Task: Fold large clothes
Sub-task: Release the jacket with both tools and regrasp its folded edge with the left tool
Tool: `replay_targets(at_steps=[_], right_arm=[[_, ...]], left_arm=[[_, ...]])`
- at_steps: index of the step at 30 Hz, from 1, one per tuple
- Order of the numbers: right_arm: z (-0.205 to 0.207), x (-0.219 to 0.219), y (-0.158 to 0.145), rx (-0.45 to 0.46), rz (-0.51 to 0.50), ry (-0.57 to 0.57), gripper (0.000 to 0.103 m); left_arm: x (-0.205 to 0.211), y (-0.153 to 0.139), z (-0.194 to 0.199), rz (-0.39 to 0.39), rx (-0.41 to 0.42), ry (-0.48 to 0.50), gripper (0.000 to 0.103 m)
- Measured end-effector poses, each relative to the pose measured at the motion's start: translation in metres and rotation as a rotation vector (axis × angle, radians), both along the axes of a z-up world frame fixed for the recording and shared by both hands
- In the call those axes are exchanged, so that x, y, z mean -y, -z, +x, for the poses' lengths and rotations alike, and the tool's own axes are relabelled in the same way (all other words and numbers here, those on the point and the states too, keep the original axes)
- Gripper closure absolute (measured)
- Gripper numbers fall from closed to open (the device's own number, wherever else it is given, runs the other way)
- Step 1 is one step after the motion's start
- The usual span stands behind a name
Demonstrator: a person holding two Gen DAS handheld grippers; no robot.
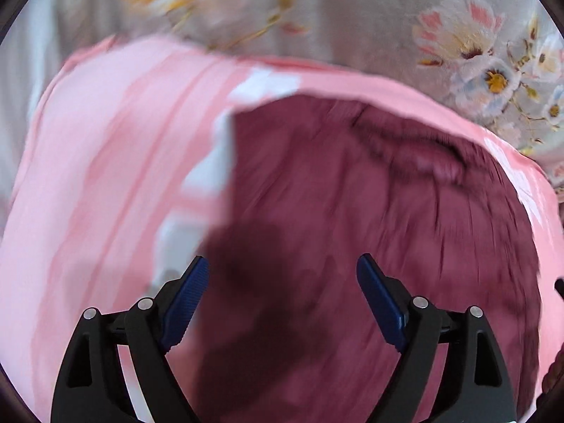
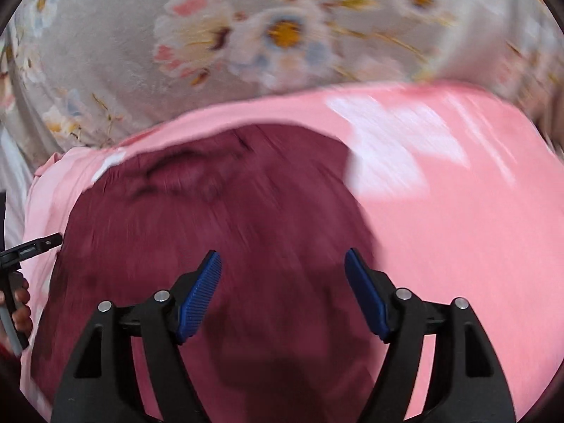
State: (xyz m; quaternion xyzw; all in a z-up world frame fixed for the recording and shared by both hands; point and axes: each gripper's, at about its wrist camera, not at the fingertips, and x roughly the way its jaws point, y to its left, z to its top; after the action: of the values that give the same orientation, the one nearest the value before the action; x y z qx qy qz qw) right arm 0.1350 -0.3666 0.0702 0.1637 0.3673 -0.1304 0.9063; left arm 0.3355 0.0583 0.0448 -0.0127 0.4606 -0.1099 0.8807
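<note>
Two tongs we hold stand apart with nothing between them: left tongs and right tongs above the maroon garment. It lies on a pink sheet over a flowered bedspread; both views are blurred.

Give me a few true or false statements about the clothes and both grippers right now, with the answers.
1. The left gripper stands open with nothing between its pads. True.
2. The right gripper is clamped on the dark red garment. False: its jaws stand apart and hold nothing.
3. The dark red garment lies on the pink cloth. True.
4. The pink cloth rests on bare wood. False: under it is a grey floral sheet.
5. A hand shows at the left edge of the right wrist view. True.
</note>
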Motion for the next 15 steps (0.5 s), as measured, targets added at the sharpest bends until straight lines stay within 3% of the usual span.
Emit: replay_targets(at_steps=[3, 5, 7, 10, 15], right_arm=[[-0.088, 0.014, 0.010, -0.014, 0.096, 0.034, 0.025], [-0.131, 0.012, 0.014, -0.011, 0.103, 0.049, 0.019], [-0.167, 0.008, 0.021, -0.002, 0.128, 0.053, 0.015], [-0.191, 0.006, 0.034, -0.003, 0.188, 0.073, 0.015], [-0.202, 0.002, 0.063, 0.007, 0.302, 0.127, 0.015]], left_arm=[[-0.055, 0.012, -0.053, -0.002, -0.062, -0.069, 0.020], [-0.087, 0.022, -0.085, 0.013, -0.094, -0.132, 0.022], [-0.107, 0.031, -0.111, -0.032, -0.131, -0.132, 0.022], [-0.122, 0.042, -0.147, -0.125, -0.172, -0.121, 0.022], [-0.113, 0.045, -0.172, -0.195, -0.159, -0.138, 0.022]])
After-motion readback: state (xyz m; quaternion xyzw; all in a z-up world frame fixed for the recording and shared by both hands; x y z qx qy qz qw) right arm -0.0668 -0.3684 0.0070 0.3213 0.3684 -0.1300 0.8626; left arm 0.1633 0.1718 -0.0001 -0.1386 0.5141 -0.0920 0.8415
